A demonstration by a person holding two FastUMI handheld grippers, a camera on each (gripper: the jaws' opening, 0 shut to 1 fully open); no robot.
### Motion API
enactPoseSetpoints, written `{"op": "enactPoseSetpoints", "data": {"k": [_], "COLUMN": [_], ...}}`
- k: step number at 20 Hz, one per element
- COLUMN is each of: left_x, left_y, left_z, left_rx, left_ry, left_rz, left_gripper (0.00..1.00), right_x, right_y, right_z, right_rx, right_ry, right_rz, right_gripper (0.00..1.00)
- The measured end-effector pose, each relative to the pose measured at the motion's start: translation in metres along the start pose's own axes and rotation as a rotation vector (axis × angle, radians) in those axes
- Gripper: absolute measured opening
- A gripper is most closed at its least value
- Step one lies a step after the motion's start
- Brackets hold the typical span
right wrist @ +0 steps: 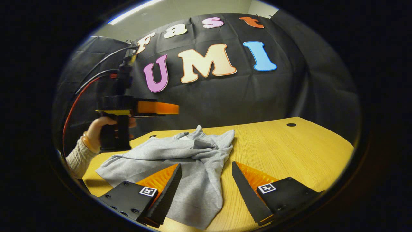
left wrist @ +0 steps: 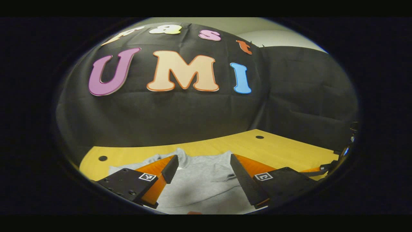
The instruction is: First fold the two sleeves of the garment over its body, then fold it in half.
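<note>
- From my seat, the yellow wooden table (right wrist: 289, 151) has a broad bare stretch ahead and to the right of the right gripper (right wrist: 206, 183), running out to a curved far edge where the black cloth wall (right wrist: 257, 96) begins.
- In the left gripper view, a strip of bare tabletop lies beyond the left gripper (left wrist: 203, 172), with two small dark round holes (left wrist: 259, 137) near the far edge.
- My right gripper is spread wide with nothing between its fingers; it hangs over the near part of the crumpled grey long-sleeved garment (right wrist: 190, 161) (I cannot tell whether the left fingertip brushes the cloth).
- My left gripper is likewise parted wide and empty, with the grey garment below and ahead of it between the two fingers.
- In the right gripper view, the left gripper is raised above the table, up and to the left, clear of the garment, held by a hand (right wrist: 96, 132) in a cream knitted sleeve (right wrist: 77, 159).
- The garment lies bunched on the table, a loose part trailing toward the right gripper and past its left finger.
- Black and red cables (right wrist: 80, 93) loop up behind the raised left gripper.
</note>
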State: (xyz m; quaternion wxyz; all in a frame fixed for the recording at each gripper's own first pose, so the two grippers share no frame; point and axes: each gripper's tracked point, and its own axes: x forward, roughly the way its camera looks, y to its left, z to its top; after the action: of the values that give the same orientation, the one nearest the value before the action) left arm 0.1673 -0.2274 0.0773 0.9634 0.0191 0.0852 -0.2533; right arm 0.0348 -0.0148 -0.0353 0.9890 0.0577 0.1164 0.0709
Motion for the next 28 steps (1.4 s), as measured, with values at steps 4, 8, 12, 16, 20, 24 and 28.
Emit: {"op": "enactPoseSetpoints", "data": {"k": [4, 8, 12, 16, 20, 24, 28], "left_x": [-0.071, -0.132, -0.181, -0.218, -0.244, -0.262, -0.269], "left_y": [0.036, 0.054, 0.070, 0.078, 0.084, 0.085, 0.080], "left_z": [-0.017, -0.055, -0.090, -0.127, -0.158, -0.180, -0.202], "left_rx": [0.033, -0.022, -0.032, -0.047, -0.089, -0.152, -0.182], "left_ry": [0.030, 0.089, 0.141, 0.218, 0.288, 0.333, 0.387], "left_rz": [0.066, 0.116, 0.185, 0.219, 0.250, 0.268, 0.268], "left_gripper": [0.95, 0.94, 0.94, 0.94, 0.94, 0.95, 0.95], "right_x": [-0.011, -0.023, -0.032, -0.038, -0.047, -0.049, -0.048], "right_y": [0.009, 0.021, 0.028, 0.033, 0.033, 0.038, 0.040], "right_z": [0.005, -0.008, -0.023, -0.041, -0.062, -0.074, -0.082], "right_rx": [-0.041, -0.079, -0.089, -0.096, -0.097, -0.107, -0.106], "right_ry": [0.017, 0.077, 0.138, 0.200, 0.258, 0.310, 0.356], "right_rz": [0.003, 0.015, 0.017, 0.009, 0.002, 0.000, -0.004], "right_gripper": [0.98, 0.97, 0.97, 0.98, 0.98, 0.98, 0.98]}}
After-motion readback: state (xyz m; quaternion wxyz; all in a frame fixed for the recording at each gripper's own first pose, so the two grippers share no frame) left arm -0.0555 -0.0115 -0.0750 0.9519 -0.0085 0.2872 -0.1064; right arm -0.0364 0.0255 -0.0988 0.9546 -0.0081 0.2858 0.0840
